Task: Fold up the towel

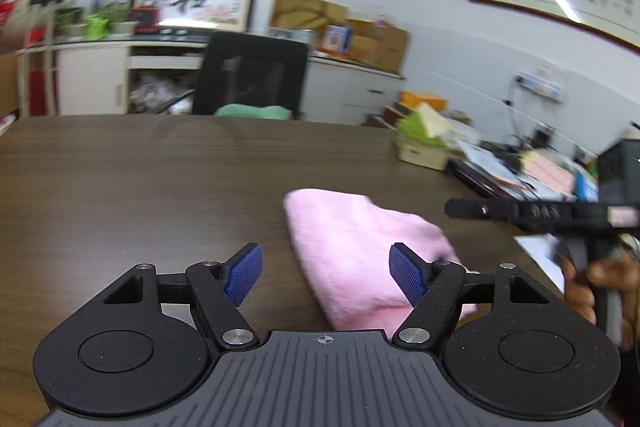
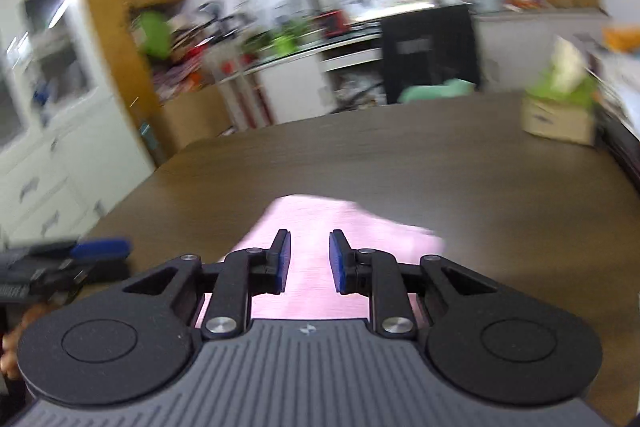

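A pink towel (image 1: 352, 227) lies bunched in a folded heap on the dark wooden table (image 1: 140, 187). My left gripper (image 1: 326, 275) hovers open just above the towel's near left edge; its blue pads (image 1: 244, 273) are wide apart with nothing between them. My right gripper (image 1: 520, 211) comes in from the right, held by a hand (image 1: 592, 283). In the right wrist view the right gripper (image 2: 309, 261) stands over the towel (image 2: 320, 219), its pads a narrow gap apart and empty. That view is motion-blurred. My left gripper (image 2: 80, 251) shows at its left edge.
A cardboard box with green and yellow items (image 1: 424, 147) sits at the table's far right, beside papers and cables (image 1: 520, 167). A black chair (image 1: 250, 71) with a green cushion stands behind the far edge. Bare tabletop stretches left of the towel.
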`<state>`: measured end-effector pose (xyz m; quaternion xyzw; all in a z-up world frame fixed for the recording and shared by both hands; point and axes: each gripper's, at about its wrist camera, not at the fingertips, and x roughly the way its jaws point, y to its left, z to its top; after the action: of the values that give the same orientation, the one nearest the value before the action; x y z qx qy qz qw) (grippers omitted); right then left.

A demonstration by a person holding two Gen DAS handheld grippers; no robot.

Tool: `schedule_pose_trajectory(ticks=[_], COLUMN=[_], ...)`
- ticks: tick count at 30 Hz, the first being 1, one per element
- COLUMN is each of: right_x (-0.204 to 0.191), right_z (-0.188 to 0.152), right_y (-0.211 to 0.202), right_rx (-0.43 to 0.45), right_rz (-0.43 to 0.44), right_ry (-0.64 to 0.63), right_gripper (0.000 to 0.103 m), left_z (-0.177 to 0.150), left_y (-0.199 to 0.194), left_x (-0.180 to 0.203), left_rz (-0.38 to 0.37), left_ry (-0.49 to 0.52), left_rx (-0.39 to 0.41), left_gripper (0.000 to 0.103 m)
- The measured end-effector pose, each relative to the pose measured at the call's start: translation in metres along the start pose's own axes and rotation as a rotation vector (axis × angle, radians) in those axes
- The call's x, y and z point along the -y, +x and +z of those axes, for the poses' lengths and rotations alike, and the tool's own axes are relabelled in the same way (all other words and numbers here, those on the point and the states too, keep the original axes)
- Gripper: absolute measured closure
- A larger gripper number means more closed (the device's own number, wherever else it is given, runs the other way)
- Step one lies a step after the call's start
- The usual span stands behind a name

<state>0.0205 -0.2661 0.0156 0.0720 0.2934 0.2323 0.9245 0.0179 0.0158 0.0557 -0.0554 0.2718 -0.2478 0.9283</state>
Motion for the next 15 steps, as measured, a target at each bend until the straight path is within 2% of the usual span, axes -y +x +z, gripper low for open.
schedule_pose_trajectory(ticks=[2, 3, 5, 7, 9, 13, 15], right_x=[-0.023, -0.032, -0.046, -0.053, -0.052, -0.022, -0.009], right_z=[0.0, -0.005, -0.012, -0.011, -0.007, 0.012, 0.024], right_y=[0.014, 0.029, 0.056, 0.058, 0.054, 0.039, 0.04], right_rx=[-0.023, -0.081, -0.166, -0.137, -0.142, -0.097, -0.087], right_rz=[0.02, -0.001, -0.043, -0.073, -0.071, -0.02, -0.05], right_ry=[-0.073, -0.109, -0.194, -0.311, -0.288, -0.125, -0.071], right_gripper=[0.08, 0.073, 0.071, 0.069, 0.066, 0.064, 0.064], left_z=[0.001, 0.002, 0.003, 0.003, 0.003, 0.0, -0.001], left_y=[-0.001, -0.002, -0.002, -0.001, 0.001, 0.001, -0.001], left_x=[-0.006, -0.009, -0.016, -0.019, -0.021, -0.022, -0.024], left_rz=[0.018, 0.028, 0.044, 0.053, 0.064, 0.091, 0.104], left_ry=[-0.021, -0.034, -0.069, -0.088, -0.103, -0.115, -0.125], left_rx=[0.004, 0.006, 0.004, -0.001, -0.011, -0.01, -0.004], left_gripper=[0.031, 0.031, 0.031, 0.031, 0.031, 0.03, 0.029])
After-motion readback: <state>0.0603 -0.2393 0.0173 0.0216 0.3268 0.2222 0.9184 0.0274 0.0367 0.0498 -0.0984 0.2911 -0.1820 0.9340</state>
